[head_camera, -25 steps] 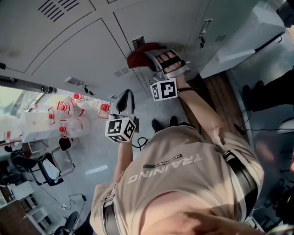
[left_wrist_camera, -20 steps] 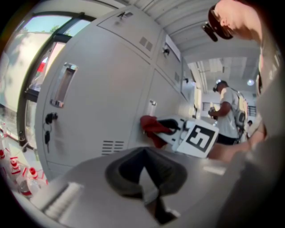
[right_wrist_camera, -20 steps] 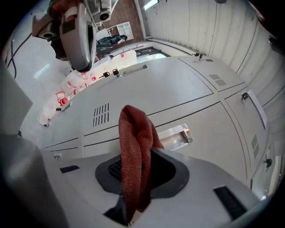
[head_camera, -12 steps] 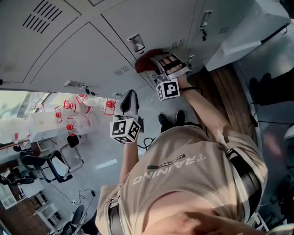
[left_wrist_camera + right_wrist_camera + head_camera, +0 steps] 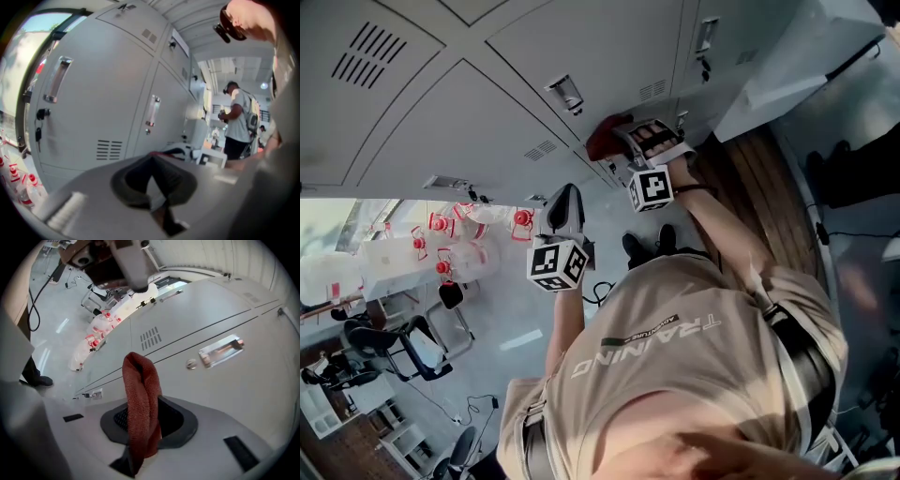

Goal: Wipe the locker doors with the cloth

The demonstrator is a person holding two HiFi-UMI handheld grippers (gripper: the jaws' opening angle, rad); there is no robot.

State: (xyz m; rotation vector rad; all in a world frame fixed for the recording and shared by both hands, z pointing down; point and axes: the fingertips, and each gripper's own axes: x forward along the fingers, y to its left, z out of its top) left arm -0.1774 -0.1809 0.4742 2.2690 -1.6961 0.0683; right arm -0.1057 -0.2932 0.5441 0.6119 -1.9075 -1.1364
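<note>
The locker doors (image 5: 487, 84) stand in front of you. Your right tool (image 5: 630, 141) is up at one door with the cloth (image 5: 605, 139) between its jaws. The cloth is on the side towards the door, near a door handle (image 5: 565, 94) and a vent (image 5: 541, 150). Your left tool (image 5: 563, 211) hangs apart from the lockers, left of the right one and nearer your body. Bottles (image 5: 450, 248) sit on the floor (image 5: 502, 314) to your left, by the lockers' foot. A chair (image 5: 394, 342) stands farther out from the lockers.
</note>
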